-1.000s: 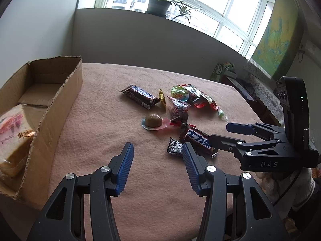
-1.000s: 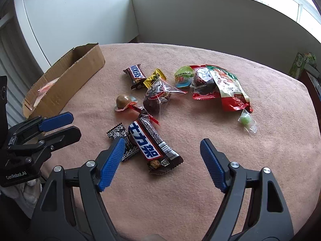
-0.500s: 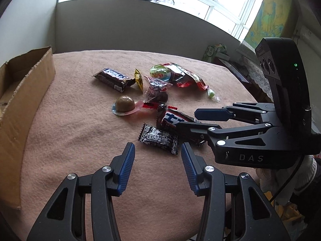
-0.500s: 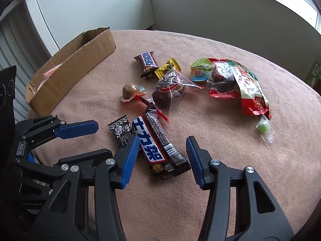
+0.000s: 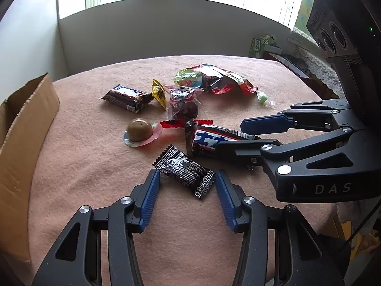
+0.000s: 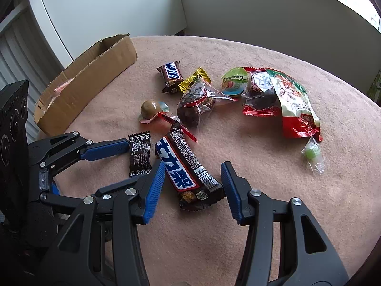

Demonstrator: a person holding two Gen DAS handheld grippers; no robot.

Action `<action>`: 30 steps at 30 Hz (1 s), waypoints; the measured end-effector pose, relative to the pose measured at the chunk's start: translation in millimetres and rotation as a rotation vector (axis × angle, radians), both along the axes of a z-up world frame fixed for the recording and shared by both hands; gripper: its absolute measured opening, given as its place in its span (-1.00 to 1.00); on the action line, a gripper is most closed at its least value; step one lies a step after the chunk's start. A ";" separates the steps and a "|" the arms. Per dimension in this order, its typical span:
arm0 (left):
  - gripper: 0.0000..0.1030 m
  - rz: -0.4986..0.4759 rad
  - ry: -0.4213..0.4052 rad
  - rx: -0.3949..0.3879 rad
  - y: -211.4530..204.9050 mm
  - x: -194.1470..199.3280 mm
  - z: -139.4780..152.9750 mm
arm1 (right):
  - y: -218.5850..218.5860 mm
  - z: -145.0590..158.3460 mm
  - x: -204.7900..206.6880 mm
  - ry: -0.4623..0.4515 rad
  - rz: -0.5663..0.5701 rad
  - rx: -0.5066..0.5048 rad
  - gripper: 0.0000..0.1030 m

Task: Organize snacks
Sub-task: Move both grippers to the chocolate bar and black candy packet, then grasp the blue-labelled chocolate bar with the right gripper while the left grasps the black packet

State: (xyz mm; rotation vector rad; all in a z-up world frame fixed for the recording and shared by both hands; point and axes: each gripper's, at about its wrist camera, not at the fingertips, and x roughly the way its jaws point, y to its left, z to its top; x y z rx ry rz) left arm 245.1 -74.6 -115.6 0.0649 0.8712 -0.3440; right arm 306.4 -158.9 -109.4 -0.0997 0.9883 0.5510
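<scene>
Snacks lie scattered on a pink cloth-covered table (image 5: 83,162). My left gripper (image 5: 187,176) is open, its blue pads on either side of a small black candy packet (image 5: 184,170), which also shows in the right wrist view (image 6: 140,153). My right gripper (image 6: 193,168) is open around the near end of a brown chocolate bar with a blue-and-white label (image 6: 184,166); the bar also shows in the left wrist view (image 5: 214,140). A cardboard box (image 6: 90,76) stands at the left (image 5: 21,143).
Farther back lie a Snickers bar (image 6: 171,76), a yellow candy (image 6: 194,81), a brown jelly cup (image 6: 150,109), a clear bag of dark sweets (image 6: 197,104), red-and-green packets (image 6: 290,97) and a small green candy (image 6: 313,153). A wall and window rise behind the table.
Both grippers have moved forward and down onto the snacks. The left now straddles the black packet and the right straddles the chocolate bar. The right jaws narrowed from a second ago.
</scene>
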 end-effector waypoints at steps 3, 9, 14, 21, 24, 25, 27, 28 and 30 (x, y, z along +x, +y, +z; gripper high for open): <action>-0.08 0.028 0.004 -0.008 14.1 3.3 -0.1 | -0.3 0.8 -0.5 -0.004 -0.002 0.001 0.00; -0.08 0.042 0.018 -0.065 31.2 3.0 8.3 | 7.6 -0.3 -4.1 -0.024 0.031 -0.044 0.00; 0.00 0.044 0.033 -0.065 29.8 8.1 7.7 | 10.7 -5.7 -4.3 0.002 0.045 -0.062 -0.01; -0.04 0.049 0.040 -0.041 24.7 16.2 3.0 | 20.9 -6.6 -6.6 -0.018 0.051 -0.113 -0.16; -0.37 0.070 0.029 -0.028 29.4 15.0 2.8 | 26.4 -8.6 -3.8 -0.024 0.052 -0.124 -0.16; -0.42 0.076 0.031 -0.032 32.2 15.4 2.7 | 28.0 -9.1 -3.0 -0.026 0.050 -0.128 -0.16; -0.46 0.077 0.040 -0.055 38.0 16.7 2.8 | 30.3 -9.2 -2.6 -0.029 0.048 -0.130 -0.16; -0.46 0.076 0.044 -0.063 40.2 16.8 2.8 | 31.2 -9.1 -2.6 -0.031 0.048 -0.130 -0.16; -0.46 0.083 0.045 -0.072 43.2 17.0 3.2 | 33.5 -9.2 -3.3 -0.037 0.049 -0.139 -0.16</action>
